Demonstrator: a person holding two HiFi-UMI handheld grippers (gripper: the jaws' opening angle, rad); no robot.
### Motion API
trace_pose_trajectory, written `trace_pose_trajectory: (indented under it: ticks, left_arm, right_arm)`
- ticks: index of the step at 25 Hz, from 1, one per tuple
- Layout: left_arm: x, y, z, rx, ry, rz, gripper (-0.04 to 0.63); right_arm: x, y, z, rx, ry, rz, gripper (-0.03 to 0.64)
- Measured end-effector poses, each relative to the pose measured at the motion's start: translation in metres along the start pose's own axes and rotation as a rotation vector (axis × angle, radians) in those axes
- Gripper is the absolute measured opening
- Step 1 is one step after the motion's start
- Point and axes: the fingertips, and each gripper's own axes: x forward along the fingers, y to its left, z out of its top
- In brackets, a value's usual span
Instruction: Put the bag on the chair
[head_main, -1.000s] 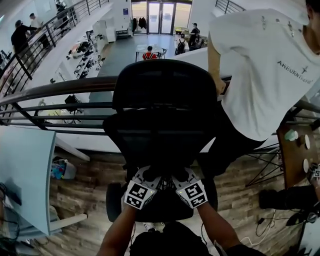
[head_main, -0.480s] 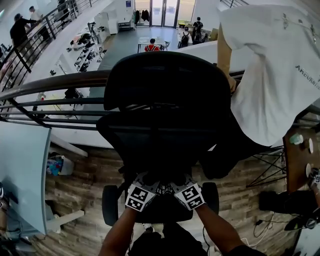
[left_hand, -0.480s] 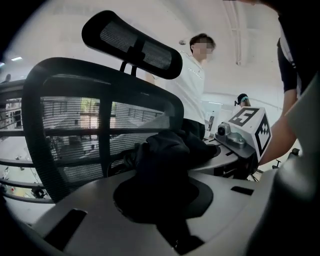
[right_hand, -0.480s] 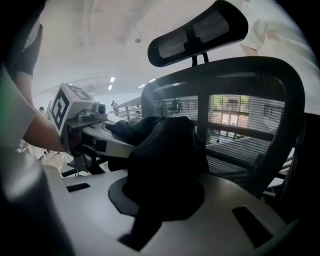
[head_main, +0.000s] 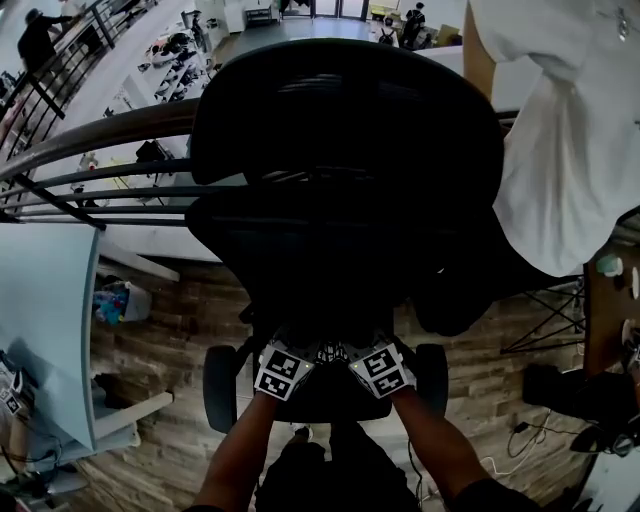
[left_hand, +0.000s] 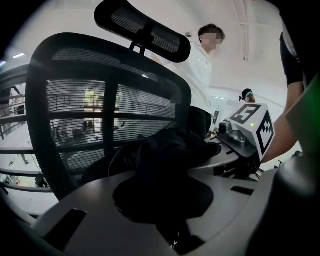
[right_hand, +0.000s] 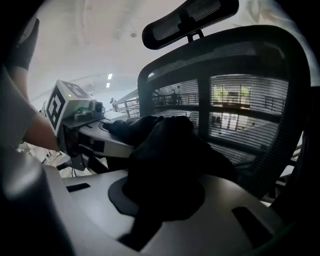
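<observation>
A black mesh office chair (head_main: 345, 120) with a headrest (left_hand: 142, 30) stands right in front of me. The bag (left_hand: 167, 150) is a lump of black fabric low in front of the backrest (right_hand: 235, 110), over the seat (head_main: 320, 400). My left gripper (head_main: 300, 348) and right gripper (head_main: 365, 348) sit side by side at the seat's near edge, each shut on a fold of the bag (right_hand: 167, 145). In the head view the bag blends into the chair's black. The right gripper's marker cube (left_hand: 252, 125) shows in the left gripper view.
A person in a white shirt (head_main: 565, 130) stands close on the chair's right. A metal railing (head_main: 100, 150) runs behind the chair above a lower floor. A pale blue table (head_main: 45, 320) is at left, a wooden table (head_main: 610, 320) at right. Armrests (head_main: 220, 385) flank the seat.
The chair has grown larger in the head view and its back has slid up the frame. Both grippers stay side by side, still shut on the bag.
</observation>
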Motion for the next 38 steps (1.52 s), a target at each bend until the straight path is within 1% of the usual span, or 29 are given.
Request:
trace_pose_trajectory:
  ticks: [3,8,12,17,18,20,23,26,28,30,33,38]
  left_arm:
    - [0.004,0.003,-0.009,-0.007,0.012,0.000,0.063]
    - [0.008,0.011,-0.012,-0.015,0.005,0.006,0.064]
    - [0.005,0.009,-0.019,0.016,-0.003,0.036,0.078]
    - [0.003,0.008,-0.031,0.034,0.009,0.059,0.094]
    - [0.002,0.009,-0.034,0.034,0.017,0.064,0.113]
    - [-0.003,0.011,-0.041,0.033,0.035,0.069,0.154]
    - [-0.012,0.008,-0.049,0.023,0.058,0.061,0.248]
    - [-0.026,0.003,-0.051,0.018,0.080,0.056,0.283]
    - [-0.036,0.003,-0.051,0.019,0.086,0.070,0.302]
    - [-0.047,0.003,-0.048,0.016,0.075,0.091,0.319]
    - [-0.066,0.006,-0.032,-0.001,0.015,0.118,0.324]
    - [-0.083,-0.006,-0.001,0.019,-0.052,0.118,0.322]
  right_arm:
    - [0.007,0.000,-0.010,0.013,0.013,-0.002,0.048]
    - [0.014,-0.001,-0.007,0.015,-0.003,-0.014,0.048]
    - [0.014,0.005,-0.009,0.031,-0.018,-0.013,0.048]
    - [0.017,0.007,-0.024,0.024,-0.019,-0.052,0.051]
    - [0.018,0.008,-0.026,0.029,-0.016,-0.058,0.068]
    - [0.018,0.009,-0.034,0.042,0.000,-0.068,0.133]
    - [0.009,0.009,-0.040,0.077,0.025,-0.071,0.196]
    - [-0.002,0.012,-0.040,0.116,0.036,-0.087,0.231]
    - [-0.010,0.015,-0.041,0.139,0.043,-0.121,0.245]
    - [-0.019,0.016,-0.041,0.166,0.038,-0.156,0.252]
    - [-0.034,0.019,-0.030,0.183,-0.001,-0.174,0.252]
    - [-0.063,0.029,0.009,0.121,-0.094,-0.204,0.252]
